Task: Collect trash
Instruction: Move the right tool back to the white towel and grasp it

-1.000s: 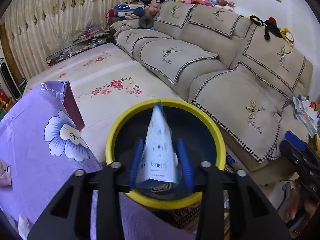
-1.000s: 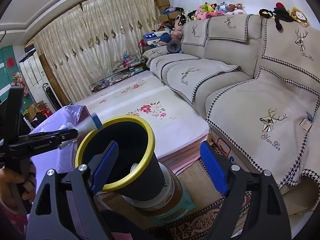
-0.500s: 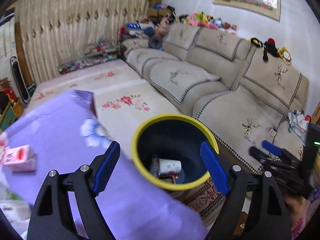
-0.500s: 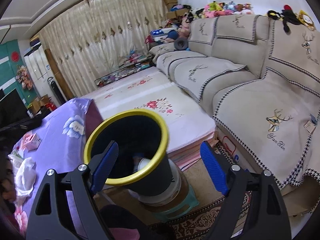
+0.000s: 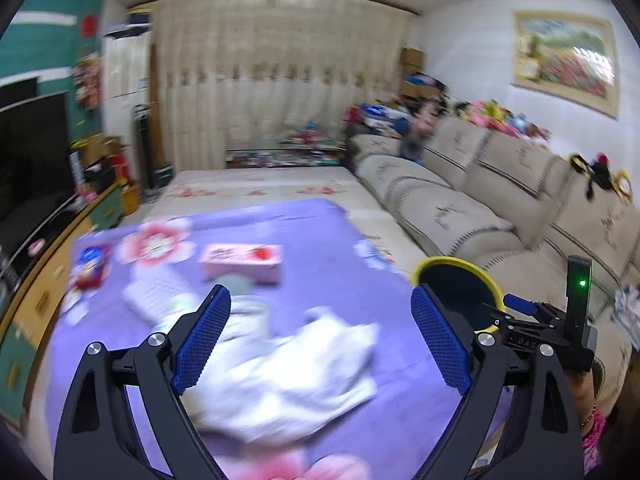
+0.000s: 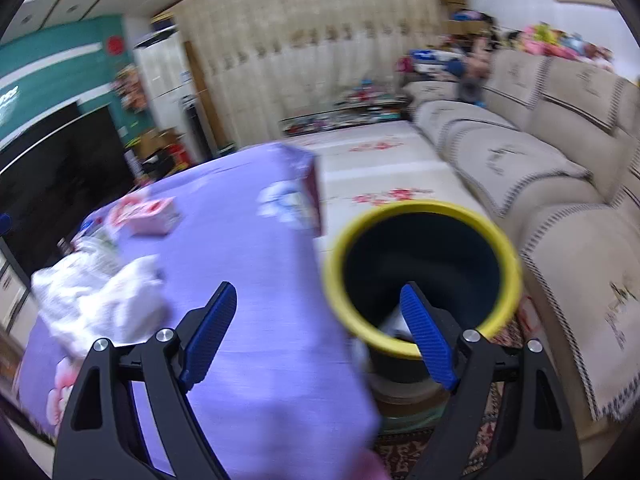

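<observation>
The left tongs spread wide and empty above the purple-clothed worktop, over blurred white crumpled trash. The right tongs gape too, straddling the worktop edge and the yellow-rimmed bin. Only the left view shows the pink carton squarely. A beige sofa stands behind.

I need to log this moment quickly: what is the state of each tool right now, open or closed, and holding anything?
Left tool: open, holding nothing, above the white wrappers.
Right tool: open, holding nothing, near the bin.
</observation>
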The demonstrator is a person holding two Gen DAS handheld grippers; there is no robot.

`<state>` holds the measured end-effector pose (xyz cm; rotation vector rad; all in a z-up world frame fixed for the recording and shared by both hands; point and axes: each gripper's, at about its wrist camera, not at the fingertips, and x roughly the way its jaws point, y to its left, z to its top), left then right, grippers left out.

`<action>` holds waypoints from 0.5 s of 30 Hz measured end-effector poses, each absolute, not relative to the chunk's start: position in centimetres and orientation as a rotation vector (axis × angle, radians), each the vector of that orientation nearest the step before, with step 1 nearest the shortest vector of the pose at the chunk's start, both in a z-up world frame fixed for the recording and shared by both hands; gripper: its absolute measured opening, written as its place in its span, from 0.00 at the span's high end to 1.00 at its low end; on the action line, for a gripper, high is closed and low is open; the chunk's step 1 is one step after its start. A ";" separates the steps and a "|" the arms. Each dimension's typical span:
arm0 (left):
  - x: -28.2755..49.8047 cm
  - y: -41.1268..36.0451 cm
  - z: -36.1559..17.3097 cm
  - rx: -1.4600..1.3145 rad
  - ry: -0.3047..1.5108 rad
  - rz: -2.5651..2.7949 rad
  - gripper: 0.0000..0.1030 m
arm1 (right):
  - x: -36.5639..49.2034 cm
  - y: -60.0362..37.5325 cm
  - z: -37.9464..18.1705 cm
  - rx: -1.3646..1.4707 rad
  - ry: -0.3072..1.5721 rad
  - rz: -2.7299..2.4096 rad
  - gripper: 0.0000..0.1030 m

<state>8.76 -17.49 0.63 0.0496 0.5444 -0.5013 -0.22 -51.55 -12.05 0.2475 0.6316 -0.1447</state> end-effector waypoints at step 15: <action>8.2 -5.0 -0.5 -0.065 0.524 -0.305 0.12 | 5.3 -33.0 -11.5 0.026 0.703 0.241 0.23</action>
